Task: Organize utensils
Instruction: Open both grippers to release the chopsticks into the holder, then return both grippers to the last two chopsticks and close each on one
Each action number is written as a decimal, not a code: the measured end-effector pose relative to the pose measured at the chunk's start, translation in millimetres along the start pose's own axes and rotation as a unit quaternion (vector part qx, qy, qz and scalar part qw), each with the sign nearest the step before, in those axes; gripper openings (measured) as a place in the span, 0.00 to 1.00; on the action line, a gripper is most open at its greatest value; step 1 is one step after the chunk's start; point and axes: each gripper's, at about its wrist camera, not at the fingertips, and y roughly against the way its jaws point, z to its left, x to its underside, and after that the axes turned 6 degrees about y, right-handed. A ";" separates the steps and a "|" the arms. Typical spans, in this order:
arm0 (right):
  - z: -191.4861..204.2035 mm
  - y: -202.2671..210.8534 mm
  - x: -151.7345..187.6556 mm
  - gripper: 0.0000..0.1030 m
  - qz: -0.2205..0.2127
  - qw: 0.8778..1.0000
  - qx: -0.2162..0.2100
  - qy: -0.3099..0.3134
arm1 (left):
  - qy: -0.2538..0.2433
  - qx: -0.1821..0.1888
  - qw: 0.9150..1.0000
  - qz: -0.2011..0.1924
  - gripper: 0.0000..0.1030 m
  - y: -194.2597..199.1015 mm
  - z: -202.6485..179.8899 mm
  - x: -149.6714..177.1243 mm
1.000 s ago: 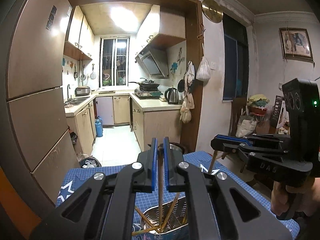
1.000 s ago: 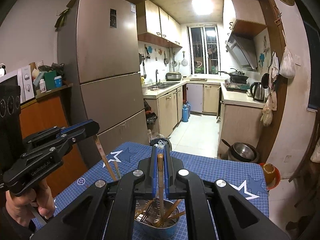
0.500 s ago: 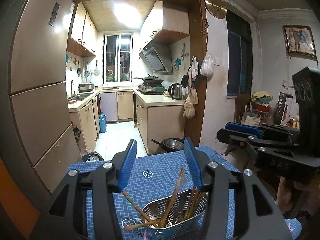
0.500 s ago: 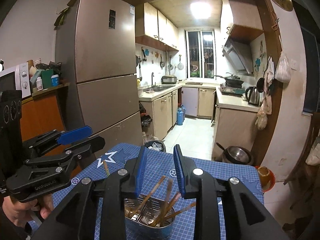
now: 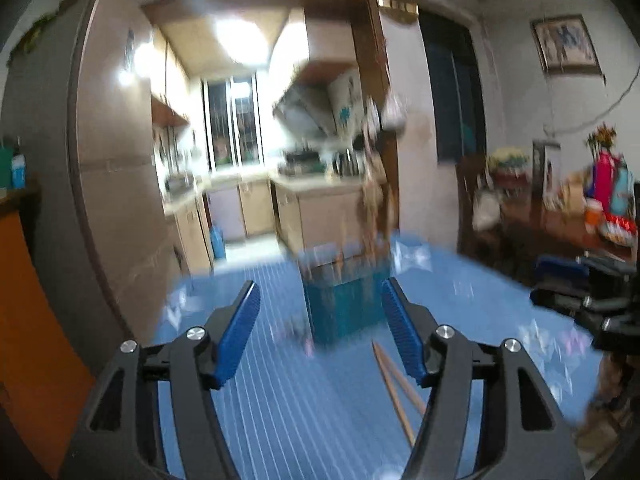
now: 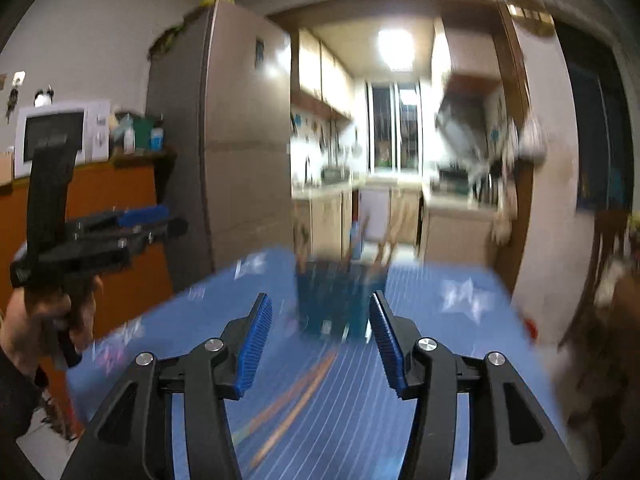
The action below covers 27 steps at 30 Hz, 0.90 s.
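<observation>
Chopsticks (image 5: 394, 384) loose on mat (image 5: 280, 400) | holder (image 5: 344, 304) ahead, blurred | both tools opening, empty

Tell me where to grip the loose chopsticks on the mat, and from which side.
Grip the chopsticks mid-shaft from above, jaws across their length: they lie flat on the blue mat, side by side. The opening left gripper is closest, nothing between its jaws.
</observation>
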 end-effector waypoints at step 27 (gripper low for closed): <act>54.8 -84.5 83.4 0.10 0.189 0.980 0.005 -0.055 | 0.053 0.054 0.970 0.229 0.58 -53.4 -15.3 154.1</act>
